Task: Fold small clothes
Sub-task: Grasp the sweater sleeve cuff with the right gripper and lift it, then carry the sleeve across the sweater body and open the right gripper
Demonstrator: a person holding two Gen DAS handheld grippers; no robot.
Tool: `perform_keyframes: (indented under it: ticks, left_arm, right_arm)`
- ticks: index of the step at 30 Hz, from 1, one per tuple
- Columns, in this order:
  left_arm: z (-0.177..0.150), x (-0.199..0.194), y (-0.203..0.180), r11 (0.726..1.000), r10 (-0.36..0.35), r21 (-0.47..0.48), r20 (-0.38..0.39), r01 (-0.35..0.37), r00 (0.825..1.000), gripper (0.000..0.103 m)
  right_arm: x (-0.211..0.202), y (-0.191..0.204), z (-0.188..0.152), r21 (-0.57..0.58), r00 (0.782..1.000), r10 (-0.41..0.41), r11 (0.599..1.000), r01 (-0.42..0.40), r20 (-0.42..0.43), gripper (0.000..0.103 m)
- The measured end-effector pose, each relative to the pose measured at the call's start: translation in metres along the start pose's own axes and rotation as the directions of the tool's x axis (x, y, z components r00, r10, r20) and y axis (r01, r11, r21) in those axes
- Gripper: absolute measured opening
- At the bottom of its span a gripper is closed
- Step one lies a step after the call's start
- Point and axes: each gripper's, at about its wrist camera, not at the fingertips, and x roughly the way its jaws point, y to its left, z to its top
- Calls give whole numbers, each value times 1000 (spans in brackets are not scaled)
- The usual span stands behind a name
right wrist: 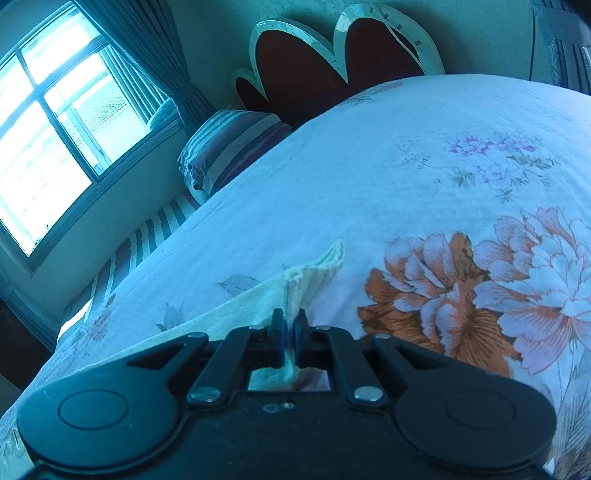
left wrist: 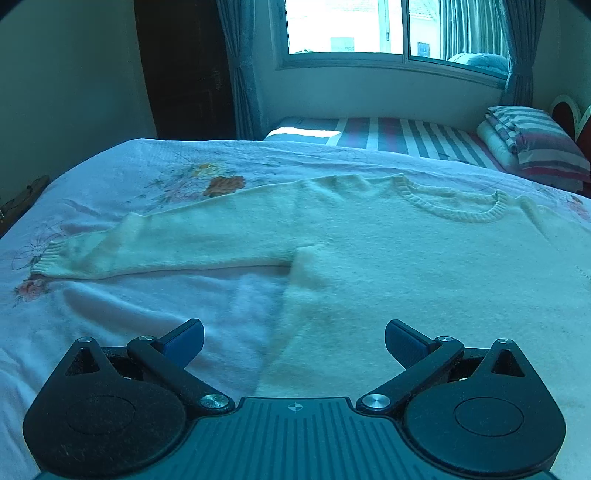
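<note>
A big bed with a white quilted cover printed with orange and pink flowers (left wrist: 122, 302) fills most of both views. Behind it sits a second bed with a red, white and grey striped sheet (left wrist: 406, 138), under a bright window with a grey frame (left wrist: 399, 29) and blue-grey curtains (left wrist: 240, 66). A dark red headboard with a pale scalloped edge (right wrist: 317, 62) stands at the head of the big bed.

A small cream knitted sweater with a ribbed round neck (left wrist: 406, 266) lies flat on the flowered cover. Its neck points to the far side. One long sleeve (left wrist: 166, 243) stretches out to the left, and its ribbed cuff rests close to the cover's left edge.

A folded striped blanket (left wrist: 535, 144) sits on the far bed next to the headboard.

The left gripper (left wrist: 294, 341) hangs just above the lower side edge of the sweater. Its two black fingers with blue pads (left wrist: 184, 345) are spread wide apart and nothing is between them.

The right gripper (right wrist: 290, 334) is squeezed tight on the other sleeve's ribbed cuff (right wrist: 314, 273). The cream cloth is pinched between its pads, and the cuff end sticks out in front, lifted a little off the cover
</note>
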Motion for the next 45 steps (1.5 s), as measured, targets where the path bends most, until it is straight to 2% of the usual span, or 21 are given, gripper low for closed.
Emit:
perform_keyframes:
  ticks: [6,11,16,23,25,27,35,36,37,39,40,42,45]
  left_arm:
    - [-8,12,34,999,17,40,-4,-17,1000,103]
    - [-5,33,68,1000,-5,19,-13,5,1000,103]
    - [-6,43,109,1000,-6,-9,-18,6,1000,103]
    - [-16,48,155,1000,5,1,-31,-5,999,103]
    - [-18,51,165,1000,6,-6,-35,-6,999,103]
    - [-20,53,174,1000,1,-13,-37,-1,999,103]
    - [-17,63,193,999,-3,-49,-24,2,1000,103]
    - [-15,65,194,998,-6,-55,-26,4,1000,103]
    - [-13,67,193,998,-9,-63,-30,7,1000,103]
    - [-9,69,189,996,-38,-86,-29,35,999,103]
    - [-5,70,183,994,-61,-94,-24,59,998,103]
    - [3,70,166,991,-93,-93,-4,92,996,103]
    - [21,73,126,982,-161,-98,20,162,987,103]
  right_arm:
    - [-13,92,-7,-169,996,88,982,-86,7,6]
    - [-23,179,-40,-292,987,157,943,-160,-33,6]
    - [-19,264,-92,-374,967,221,892,-253,-127,6]
    - [-11,358,-185,-452,923,266,811,-371,-279,6]
    - [-11,374,-207,-463,911,271,794,-393,-310,6]
    - [-14,387,-226,-485,910,265,779,-396,-318,6]
    - [-8,413,-250,-505,910,255,766,-396,-327,6]
    - [-5,416,-252,-507,910,251,766,-395,-331,8]
    - [-3,418,-255,-513,907,247,759,-400,-342,15]
    - [-1,421,-260,-538,902,227,739,-406,-368,24]
    - [-8,418,-258,-548,911,236,737,-395,-339,32]
    - [-25,405,-247,-553,921,277,739,-386,-273,40]
    - [-39,372,-220,-524,945,250,788,-324,-208,35]
